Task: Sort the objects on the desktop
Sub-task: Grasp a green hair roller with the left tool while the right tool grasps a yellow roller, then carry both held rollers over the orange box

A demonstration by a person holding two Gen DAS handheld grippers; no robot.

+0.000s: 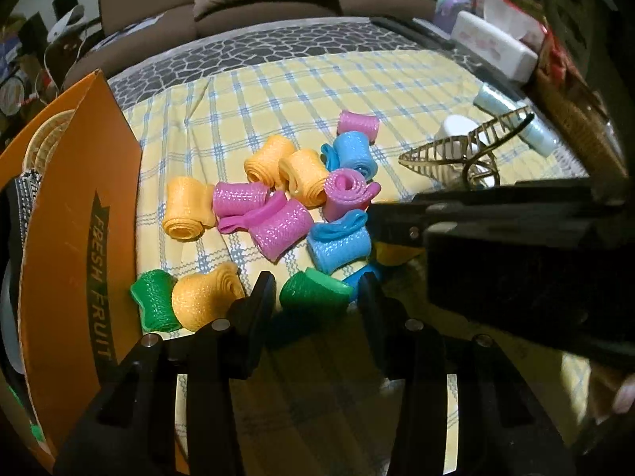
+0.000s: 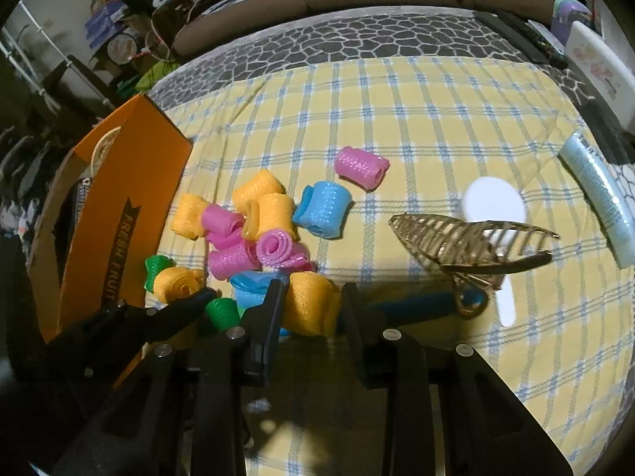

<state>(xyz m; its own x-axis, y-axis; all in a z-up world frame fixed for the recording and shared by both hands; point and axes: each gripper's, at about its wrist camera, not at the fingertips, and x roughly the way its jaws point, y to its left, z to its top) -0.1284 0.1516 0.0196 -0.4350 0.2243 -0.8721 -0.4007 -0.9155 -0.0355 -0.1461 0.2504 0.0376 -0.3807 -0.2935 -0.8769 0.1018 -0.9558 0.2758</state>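
Note:
A heap of rolled mesh bands in orange, pink, blue and green lies on the yellow checked cloth [image 1: 246, 91]. My left gripper [image 1: 317, 289] is open, its fingers on either side of a green roll [image 1: 313, 291]. My right gripper [image 2: 311, 301] is open around an orange roll [image 2: 311, 305]; it shows in the left wrist view as a dark body [image 1: 496, 234] to the right. A second green roll [image 1: 152, 301] and an orange roll [image 1: 202, 297] lie left of my left gripper. The left gripper's fingertip [image 2: 198, 299] shows in the right wrist view.
An orange "FRESH FRUIT" box [image 1: 79, 238] stands at the left with a basket inside. A gold hair claw [image 2: 472, 246], a white scoop [image 2: 492, 206], a pale blue tube [image 2: 599, 198] and a blue-handled tool [image 2: 420, 305] lie to the right. A white case [image 1: 492, 45] sits at the back right.

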